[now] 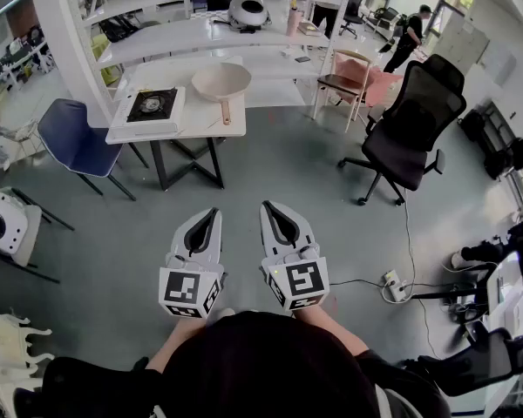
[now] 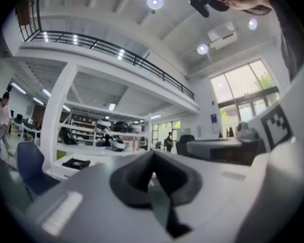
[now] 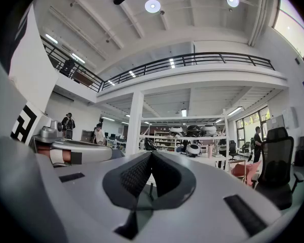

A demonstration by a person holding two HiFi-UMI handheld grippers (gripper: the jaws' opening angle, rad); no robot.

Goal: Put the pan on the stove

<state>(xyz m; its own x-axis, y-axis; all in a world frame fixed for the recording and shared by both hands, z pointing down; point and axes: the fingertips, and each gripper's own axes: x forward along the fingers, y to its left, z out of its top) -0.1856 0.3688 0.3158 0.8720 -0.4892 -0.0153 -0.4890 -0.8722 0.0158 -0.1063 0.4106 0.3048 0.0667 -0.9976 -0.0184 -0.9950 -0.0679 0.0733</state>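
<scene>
A beige pan (image 1: 220, 82) with a wooden handle lies on a small white table (image 1: 211, 127), far ahead of me. To its left on the same table sits a portable gas stove (image 1: 152, 105) with a black burner; the stove (image 2: 76, 162) also shows small in the left gripper view. My left gripper (image 1: 211, 212) and right gripper (image 1: 271, 206) hang side by side over the grey floor, well short of the table. Both are shut with nothing between the jaws. The left gripper's tips (image 2: 152, 155) and the right gripper's tips (image 3: 152, 153) meet in their own views.
A blue chair (image 1: 76, 141) stands left of the table. A black office chair (image 1: 411, 127) and a wooden chair (image 1: 349, 75) stand to the right. White shelving (image 1: 183, 33) rises behind the table. A power strip (image 1: 392, 286) and cable lie on the floor at right.
</scene>
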